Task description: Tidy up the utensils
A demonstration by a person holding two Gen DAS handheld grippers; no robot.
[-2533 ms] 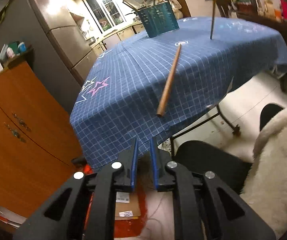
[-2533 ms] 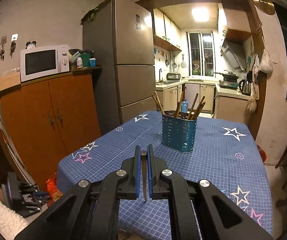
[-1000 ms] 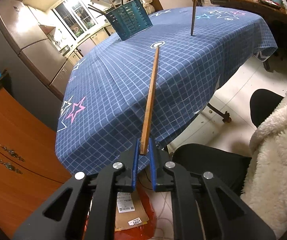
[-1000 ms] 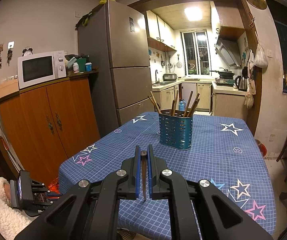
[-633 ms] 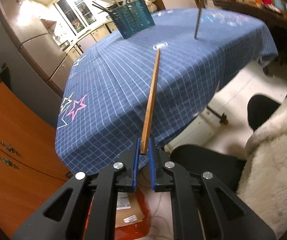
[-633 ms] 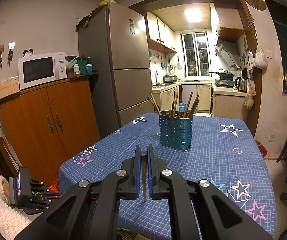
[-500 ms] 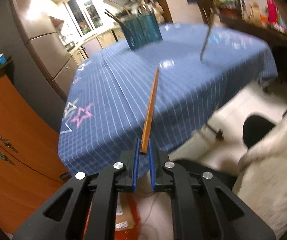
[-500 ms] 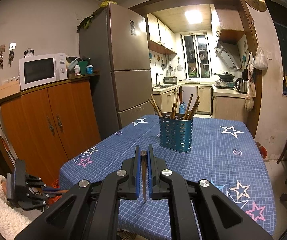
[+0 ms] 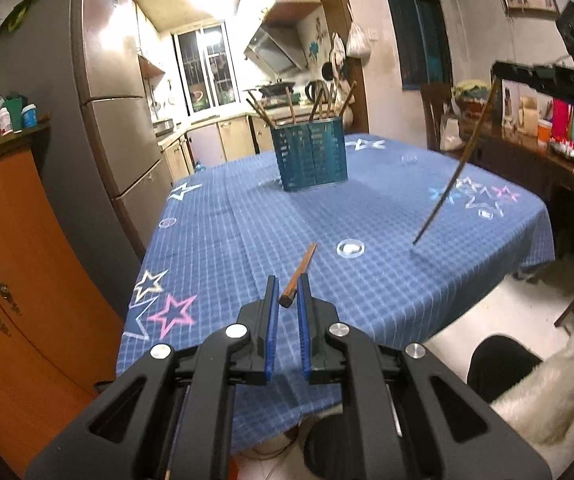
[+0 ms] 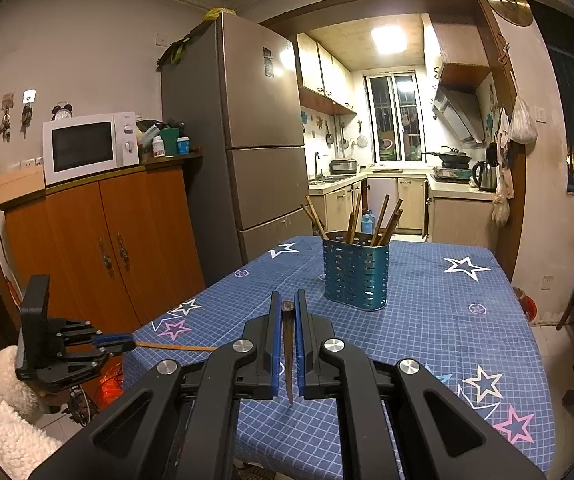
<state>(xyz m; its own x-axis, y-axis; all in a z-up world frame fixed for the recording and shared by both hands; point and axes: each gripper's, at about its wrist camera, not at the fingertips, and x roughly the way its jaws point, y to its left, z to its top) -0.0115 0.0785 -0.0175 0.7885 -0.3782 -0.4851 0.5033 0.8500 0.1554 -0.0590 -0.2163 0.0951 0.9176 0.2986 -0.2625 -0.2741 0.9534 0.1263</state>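
A teal perforated utensil holder (image 9: 310,153) with several wooden chopsticks stands on the blue star tablecloth (image 9: 247,224); it also shows in the right wrist view (image 10: 355,274). My left gripper (image 9: 287,298) is shut on the end of a light wooden chopstick (image 9: 299,272) that points over the table. In the right wrist view it (image 10: 115,343) holds that chopstick (image 10: 175,346) level at the table's near left corner. My right gripper (image 10: 286,309) is shut on a dark chopstick (image 10: 288,356) that hangs down; the left wrist view shows this chopstick (image 9: 453,176) slanting over the table.
An orange cabinet (image 10: 107,240) with a microwave (image 10: 87,146) and a grey fridge (image 10: 255,152) stand left of the table. A dark sideboard (image 9: 527,160) with bottles is on the right. A black chair seat (image 9: 499,364) and white fleece (image 9: 559,368) are near the front edge.
My left gripper closed on the light chopstick's end, lifted it and swung level toward the holder. My right gripper has stayed shut on the dark chopstick, almost still.
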